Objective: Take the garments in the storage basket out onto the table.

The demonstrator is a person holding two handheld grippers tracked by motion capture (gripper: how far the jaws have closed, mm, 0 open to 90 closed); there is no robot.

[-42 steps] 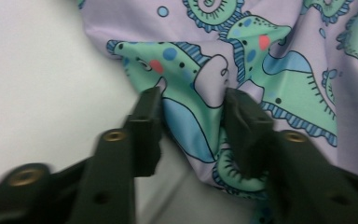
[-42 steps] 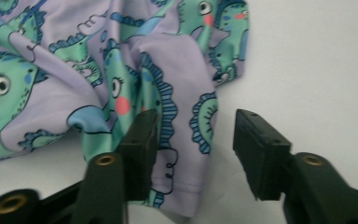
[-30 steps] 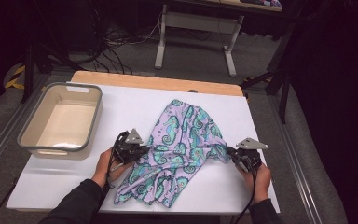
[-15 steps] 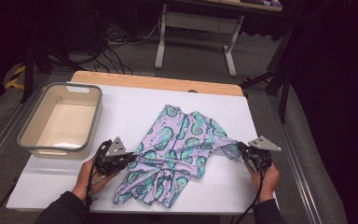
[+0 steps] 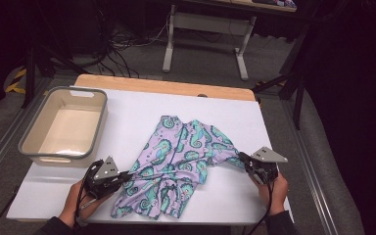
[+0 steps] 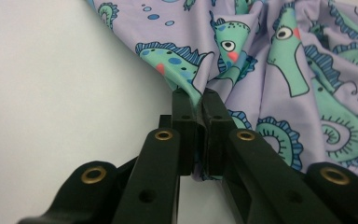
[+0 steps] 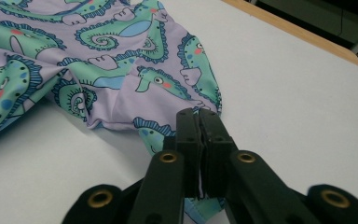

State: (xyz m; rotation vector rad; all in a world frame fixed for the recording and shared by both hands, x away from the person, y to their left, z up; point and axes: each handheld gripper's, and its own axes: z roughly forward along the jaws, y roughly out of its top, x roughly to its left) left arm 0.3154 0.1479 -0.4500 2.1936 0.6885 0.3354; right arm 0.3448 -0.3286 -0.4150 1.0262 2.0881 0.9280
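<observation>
High view — left claw (image 5: pixel 125 175), right claw (image 5: pixel 242 157) clenched on garment (image 5: pixel 181 156) edges, bare tabletop (image 5: pixel 137 117) around

Garment (image 5: pixel 181 161): thin, smooth, slightly sheeny stretch cloth, lilac with printed green seahorses. Gripper jaws: matt black plastic, brass-coloured rivets. Tabletop (image 5: pixel 127 112): matt white sheet over a pale wood edge. Bin (image 5: pixel 98 132): smooth plastic, grey rim.

You have bare bench (image 5: pixel 142 110) behind the cloth (image 5: pixel 178 161) and at its far right. The grey tub (image 5: pixel 63 127) stands in your way at the left, near your left gripper (image 5: pixel 122 175).
</observation>
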